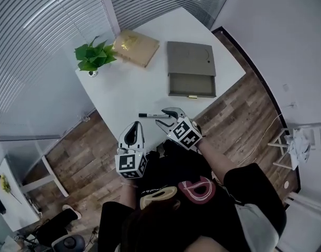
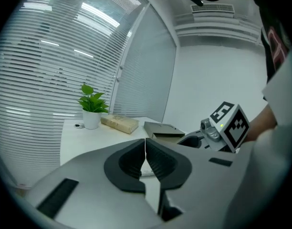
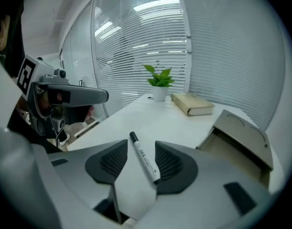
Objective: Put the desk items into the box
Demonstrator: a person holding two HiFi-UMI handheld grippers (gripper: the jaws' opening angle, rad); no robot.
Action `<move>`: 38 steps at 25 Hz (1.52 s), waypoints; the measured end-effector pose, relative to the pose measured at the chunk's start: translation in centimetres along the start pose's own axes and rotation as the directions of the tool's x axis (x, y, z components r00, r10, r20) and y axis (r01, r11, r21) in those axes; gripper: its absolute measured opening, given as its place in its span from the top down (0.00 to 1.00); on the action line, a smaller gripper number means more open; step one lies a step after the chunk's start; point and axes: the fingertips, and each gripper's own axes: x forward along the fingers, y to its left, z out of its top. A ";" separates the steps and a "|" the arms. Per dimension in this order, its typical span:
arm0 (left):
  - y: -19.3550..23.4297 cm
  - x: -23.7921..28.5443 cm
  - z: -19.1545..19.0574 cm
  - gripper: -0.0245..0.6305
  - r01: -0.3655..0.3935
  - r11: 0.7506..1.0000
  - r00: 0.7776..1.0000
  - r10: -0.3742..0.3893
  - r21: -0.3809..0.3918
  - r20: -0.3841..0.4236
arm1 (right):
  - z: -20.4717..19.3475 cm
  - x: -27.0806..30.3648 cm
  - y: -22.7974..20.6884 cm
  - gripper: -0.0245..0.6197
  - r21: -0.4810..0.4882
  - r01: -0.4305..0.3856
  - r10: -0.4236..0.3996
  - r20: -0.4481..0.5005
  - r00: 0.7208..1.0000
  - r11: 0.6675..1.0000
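Marker (image 3: 145, 159): white barrel, black cap, lying flat on the table (image 1: 124, 88) close to the near edge, lower centre of the head view. It sits at a slant between the jaws of the right gripper (image 1: 168, 117), cap end pointing away toward the middle of the table.

Right gripper: jaws spread wide, one on each side of the barrel. Neither pad presses on it, so the marker is bracketed and not gripped. Its near end runs close under the pad at the right of the right gripper view, and contact there cannot be confirmed. Judgement: the stance is a lined-up approach, with the barrel lying slightly across the gap, so a closing grip may rotate it.

Left gripper (image 2: 145, 162): jaws closed pad to pad with nothing between them. It is held low at the table edge, lower left of the head view, clear of the work and apparently in reserve.

Box (image 1: 191, 59): grey, upper right of the table, well apart from the marker. Its drawer (image 1: 192, 84) is pulled out toward the person, which leaves an open compartment ready to receive items. Nothing can be seen inside it.

Other items: a book (image 1: 135, 47) and a potted plant (image 1: 93, 56) stand at the far upper-left part of the table, untouched.

Progress: no desk item is in the box yet.
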 end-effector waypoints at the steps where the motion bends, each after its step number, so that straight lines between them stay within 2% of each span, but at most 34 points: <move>1: 0.3 0.0 0.0 0.93 -0.013 1.000 1.000 0.013 -0.004 0.003 | 0.0 0.5 0.0 0.67 -0.023 -0.013 0.013 -0.020 1.000 1.000; 9: 2.0 -1.0 0.1 0.93 -0.116 0.993 0.993 0.117 -0.035 0.025 | -0.5 3.2 0.5 0.67 -0.139 -0.104 0.085 -0.135 0.987 0.985; 15: 3.3 -1.7 -0.2 0.93 -0.164 0.986 0.986 0.164 -0.039 0.012 | -1.3 5.4 0.8 0.66 -0.192 -0.164 0.118 -0.232 0.966 0.968; 21: 3.5 -2.1 -0.2 0.93 -0.190 0.980 0.981 0.191 -0.051 0.022 | -2.1 6.5 0.6 0.66 -0.200 -0.207 0.140 -0.305 0.942 0.958; 28: 4.7 -2.8 -0.4 0.93 -0.230 0.971 0.972 0.232 -0.066 0.023 | -2.7 6.9 0.6 0.75 -0.190 -0.239 0.160 -0.356 0.921 0.952; 38: 5.3 -3.1 0.1 0.93 -0.237 0.969 0.970 0.240 -0.073 0.036 | -2.9 6.8 0.9 0.80 -0.200 -0.261 0.172 -0.378 0.910 0.944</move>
